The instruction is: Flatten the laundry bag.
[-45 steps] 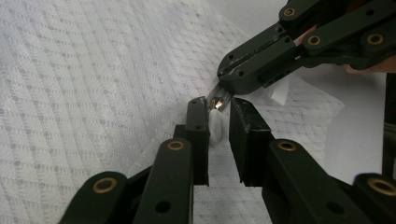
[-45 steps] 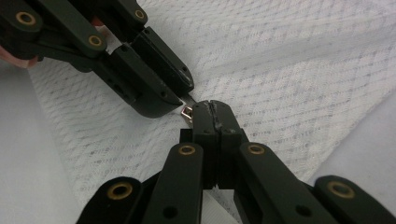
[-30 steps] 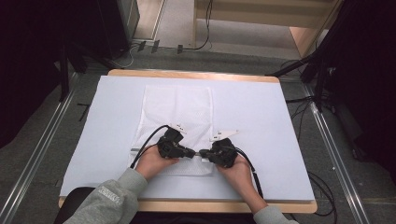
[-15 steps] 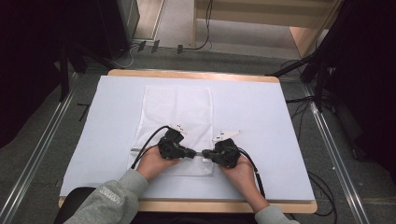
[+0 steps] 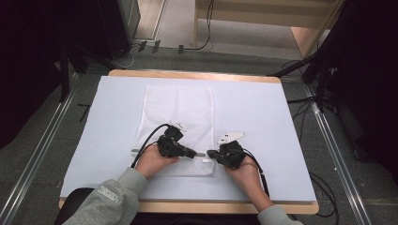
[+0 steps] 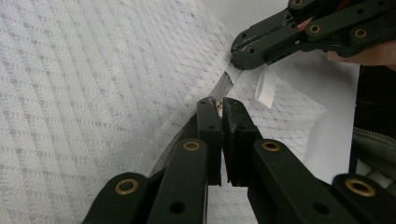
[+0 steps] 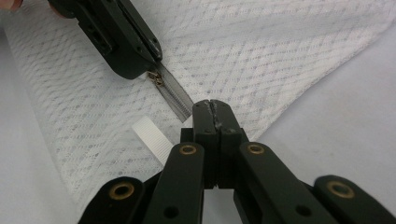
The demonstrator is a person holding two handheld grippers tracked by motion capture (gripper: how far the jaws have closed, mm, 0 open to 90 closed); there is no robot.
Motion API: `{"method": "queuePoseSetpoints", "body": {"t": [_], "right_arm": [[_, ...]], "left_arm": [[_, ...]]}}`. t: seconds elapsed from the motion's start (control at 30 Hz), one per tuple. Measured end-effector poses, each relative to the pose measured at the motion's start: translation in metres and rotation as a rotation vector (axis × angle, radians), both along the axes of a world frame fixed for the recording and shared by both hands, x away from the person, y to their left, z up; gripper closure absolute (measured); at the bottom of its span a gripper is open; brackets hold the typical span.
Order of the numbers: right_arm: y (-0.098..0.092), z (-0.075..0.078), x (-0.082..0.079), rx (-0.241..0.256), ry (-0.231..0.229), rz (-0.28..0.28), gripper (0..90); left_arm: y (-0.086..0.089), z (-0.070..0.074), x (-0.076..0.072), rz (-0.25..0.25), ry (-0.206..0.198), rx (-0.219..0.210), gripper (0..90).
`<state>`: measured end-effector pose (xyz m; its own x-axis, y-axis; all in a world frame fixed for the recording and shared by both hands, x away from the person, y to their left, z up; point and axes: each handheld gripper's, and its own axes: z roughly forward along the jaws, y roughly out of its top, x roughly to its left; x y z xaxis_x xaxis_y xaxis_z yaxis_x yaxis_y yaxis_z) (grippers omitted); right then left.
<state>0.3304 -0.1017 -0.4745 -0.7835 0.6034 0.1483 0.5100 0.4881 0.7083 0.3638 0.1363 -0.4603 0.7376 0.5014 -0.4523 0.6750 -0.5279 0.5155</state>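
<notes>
A: The mesh bag lies flat on the white mat, long axis running away from the person, zip across the near end.

B: Grips?

A: Left gripper is pinched on the zip pull; right gripper is clamped tight on the zip's end.

B: Risk?

A: The small pull could slip out, or the mesh bunch and jam the slider if the end isn't kept taut.

Lab: padded table, floor rails, trailing cables.
</notes>
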Motion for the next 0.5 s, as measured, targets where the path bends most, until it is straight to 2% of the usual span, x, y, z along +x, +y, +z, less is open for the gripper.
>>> {"method": "queuePoseSetpoints", "body": {"t": [0.07, 0.13, 0.2, 0.27, 0.5], "right_arm": [[-0.001, 0.0, 0.0, 0.009, 0.004, -0.002, 90.0], [-0.001, -0.001, 0.001, 0.011, 0.01, -0.003, 90.0], [-0.001, -0.001, 0.001, 0.015, 0.01, -0.002, 90.0], [-0.002, -0.001, 0.001, 0.016, 0.009, 0.001, 90.0], [-0.002, -0.001, 0.001, 0.02, 0.011, -0.002, 90.0]], "left_arm": [[0.0, 0.0, 0.001, -0.002, 0.005, 0.003, 88.1], [0.002, 0.001, 0.001, 0.002, -0.006, 0.025, 88.0], [0.008, 0.002, 0.003, 0.006, 0.006, 0.028, 88.1], [0.014, 0.004, 0.004, 0.01, 0.019, 0.019, 88.1], [0.028, 0.008, 0.006, 0.011, 0.027, 0.015, 88.0]]}}
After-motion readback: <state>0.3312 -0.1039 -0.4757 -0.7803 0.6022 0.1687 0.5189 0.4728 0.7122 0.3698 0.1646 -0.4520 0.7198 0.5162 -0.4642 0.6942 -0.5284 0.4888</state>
